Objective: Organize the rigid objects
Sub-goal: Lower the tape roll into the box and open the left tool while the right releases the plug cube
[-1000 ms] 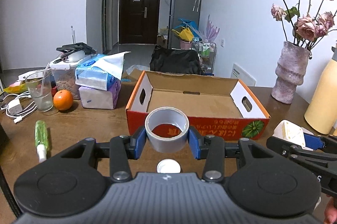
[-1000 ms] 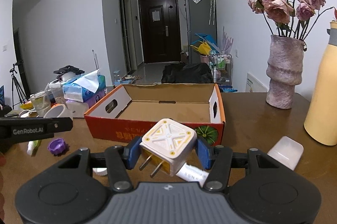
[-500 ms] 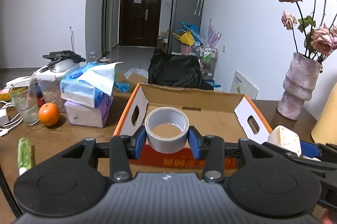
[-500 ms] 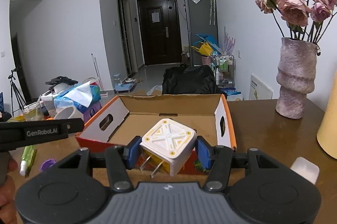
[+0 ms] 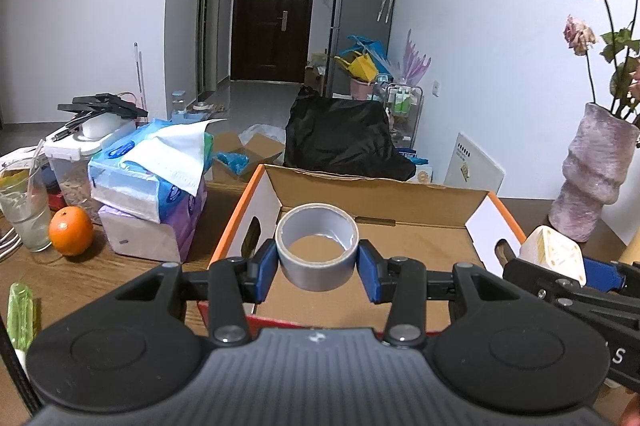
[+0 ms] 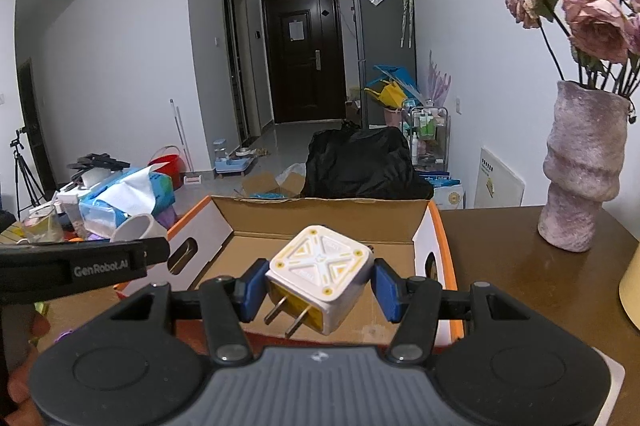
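My left gripper (image 5: 317, 264) is shut on a grey roll of tape (image 5: 317, 245), held above the near left part of an open cardboard box (image 5: 416, 242) with orange edges. My right gripper (image 6: 318, 280) is shut on a white and yellow plug adapter (image 6: 320, 272) whose two metal prongs point toward me, held over the same box (image 6: 320, 222). In the left wrist view the adapter (image 5: 554, 256) shows at the right, over the box's right end. In the right wrist view the tape roll (image 6: 136, 228) shows at the left beside the left gripper's arm. The box floor looks bare.
Tissue packs (image 5: 148, 194), an orange (image 5: 71, 231), a glass (image 5: 22, 210) and a green tube (image 5: 20, 310) lie left of the box. A pink vase (image 6: 582, 178) with dried roses stands at the right, with a yellow bottle (image 6: 632, 286) at the edge. A black bag (image 5: 340, 138) sits behind the box.
Both grippers have moved forward from in front of the box's red front wall to above its inside, still holding the tape roll and the adapter. The box now looks nearer.
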